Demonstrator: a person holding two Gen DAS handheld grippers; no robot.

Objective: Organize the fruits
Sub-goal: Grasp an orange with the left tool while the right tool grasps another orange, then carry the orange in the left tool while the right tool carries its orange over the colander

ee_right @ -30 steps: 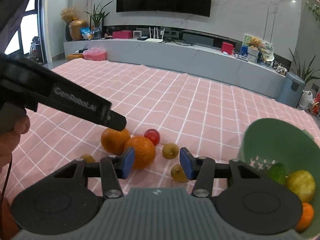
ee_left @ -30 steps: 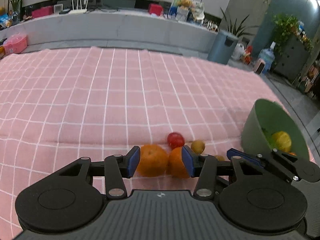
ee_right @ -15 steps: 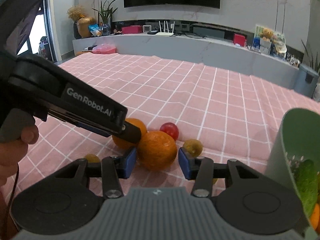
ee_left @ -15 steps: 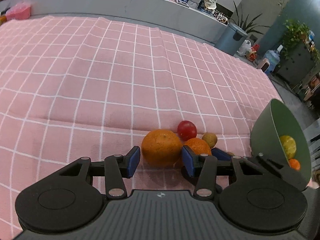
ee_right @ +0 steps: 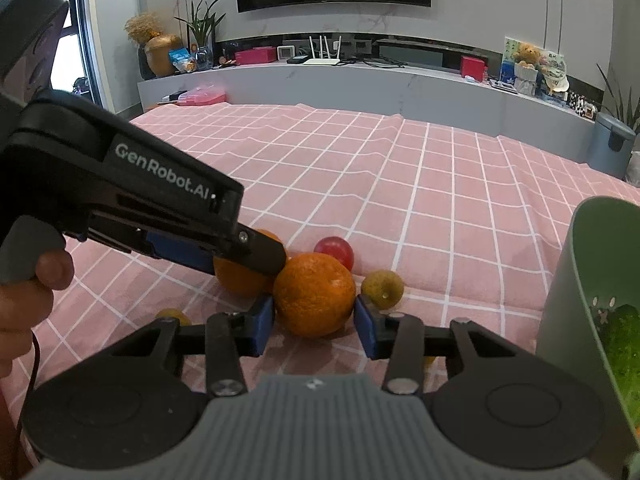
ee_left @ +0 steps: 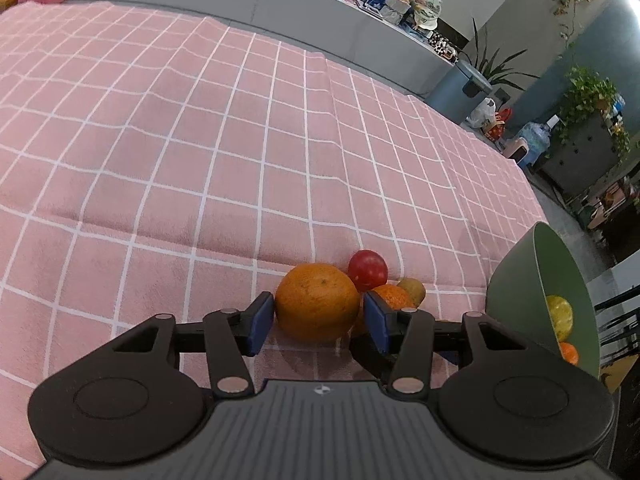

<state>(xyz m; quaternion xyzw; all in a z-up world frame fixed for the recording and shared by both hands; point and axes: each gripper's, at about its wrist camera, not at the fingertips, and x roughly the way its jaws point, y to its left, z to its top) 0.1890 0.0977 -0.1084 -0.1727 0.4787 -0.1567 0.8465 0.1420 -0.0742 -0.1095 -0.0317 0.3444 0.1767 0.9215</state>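
Two oranges lie side by side on the pink checked cloth [ee_left: 200, 160]. My left gripper [ee_left: 319, 322] straddles the left orange [ee_left: 318, 306]; its jaws are opening a little, and the blue pads stand close beside the fruit without pressing it. In the right wrist view that orange [ee_right: 236, 280] is half hidden by the left gripper's black housing [ee_right: 120, 176]. My right gripper [ee_right: 314, 325] is closing around the other orange [ee_right: 314, 294], with its pads just at the orange's sides. Both oranges rest on the cloth. A green bowl [ee_left: 516, 280] stands at the right.
A red fruit [ee_left: 367, 268] and a small brown-green fruit [ee_right: 382, 289] lie just behind the oranges; another small one [ee_right: 172, 314] lies at the near left. The bowl [ee_right: 572, 280] holds a yellow fruit [ee_left: 559, 316], an orange one and something green. Bare cloth stretches beyond.
Both grippers have come down and forward until an orange sits between each pair of pads. The right jaws have narrowed around their orange. The left view has rolled.
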